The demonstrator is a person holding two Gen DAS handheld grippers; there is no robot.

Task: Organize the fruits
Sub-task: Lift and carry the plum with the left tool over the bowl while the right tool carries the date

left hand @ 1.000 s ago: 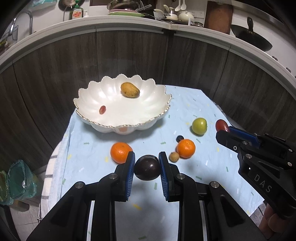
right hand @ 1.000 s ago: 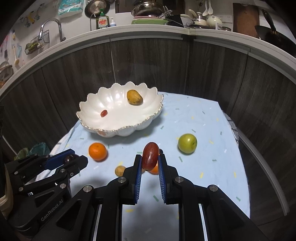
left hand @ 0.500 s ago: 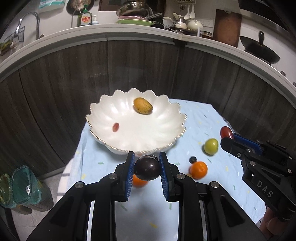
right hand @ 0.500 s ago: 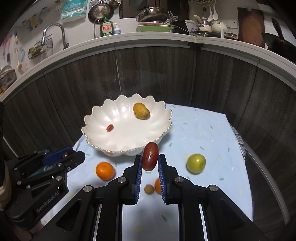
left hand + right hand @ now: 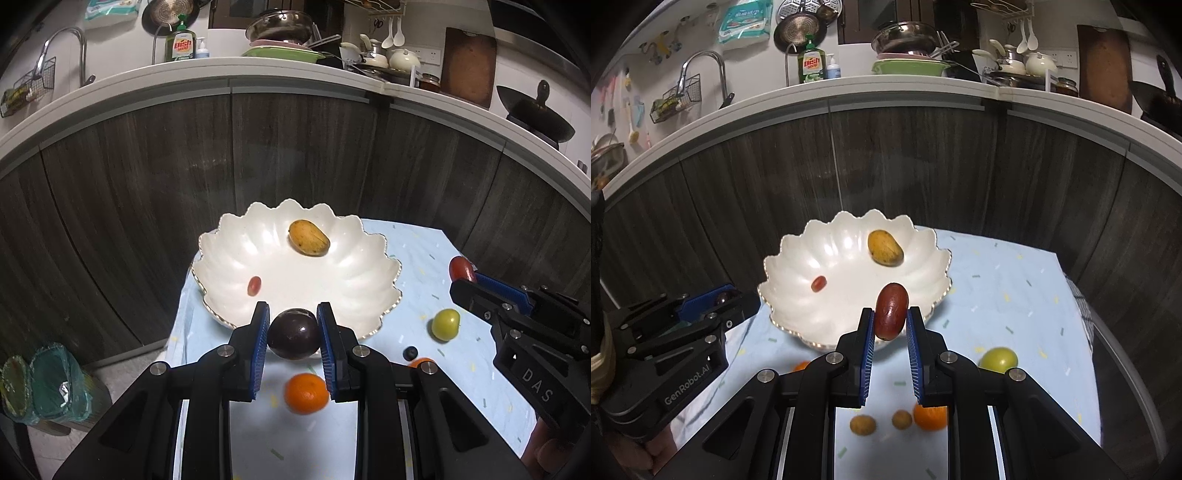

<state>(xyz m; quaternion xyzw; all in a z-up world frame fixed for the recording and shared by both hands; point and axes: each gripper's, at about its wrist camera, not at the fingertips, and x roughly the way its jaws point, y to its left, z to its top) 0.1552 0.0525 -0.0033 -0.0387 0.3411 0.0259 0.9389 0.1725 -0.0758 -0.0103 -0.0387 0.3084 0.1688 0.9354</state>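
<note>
A white scalloped bowl [image 5: 354,295] [image 5: 798,273] stands on the pale blue cloth and holds a yellow mango [image 5: 308,237] [image 5: 885,247] and a small red grape [image 5: 254,285] [image 5: 819,283]. My left gripper [image 5: 293,334] is shut on a dark purple plum [image 5: 293,334], held in the air just before the bowl's near rim. My right gripper [image 5: 890,314] is shut on an oblong red-brown jujube [image 5: 891,311], also raised at the near rim. In the left wrist view the right gripper [image 5: 466,275] comes in from the right with the jujube [image 5: 460,267] at its tip.
On the cloth lie two oranges [image 5: 306,393] [image 5: 931,416], a green fruit [image 5: 446,324] [image 5: 998,360], a dark berry [image 5: 410,353] and two small brown fruits [image 5: 863,424] [image 5: 901,419]. Dark wooden cabinet fronts [image 5: 295,155] rise behind the table. Green-lined bins [image 5: 48,391] stand on the floor at left.
Both grippers have risen and moved forward toward the bowl with their fruits still held. The loose fruits on the cloth now lie below and behind the fingertips.
</note>
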